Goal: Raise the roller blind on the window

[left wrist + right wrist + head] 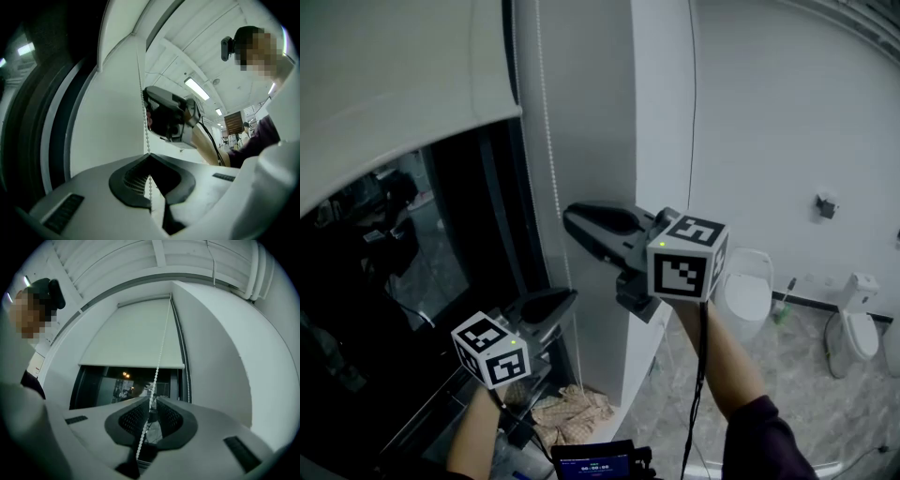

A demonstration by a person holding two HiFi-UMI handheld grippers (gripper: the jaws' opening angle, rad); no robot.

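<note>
The roller blind (131,333) covers the upper part of the window (403,281). Its bottom rail runs straight across the pane, and dark glass shows bare below it. The bead chain (551,169) hangs at the window's right edge, just beside the frame. It hangs in front of the white wall pier (600,103) that borders the window on that side.

The right tongs (572,220) reach in from the right of the window and meet the chain below the blind's bottom rail. Their jaws stand a narrow crack apart. The chain runs through the gap, and the pads do not press on it.

The left tongs (567,300) sit lower on the same chain, toward the window's lower right corner. Their jaw tips are closed together on the beads, and the chain comes out again beneath them.

On the floor under the window's right corner lies a crumpled tan sheet (567,412); whether it is cloth or paper I cannot tell. Well to the right of the window, against the far wall, stands a white toilet (748,291). A second toilet (853,328) stands farther right.
</note>
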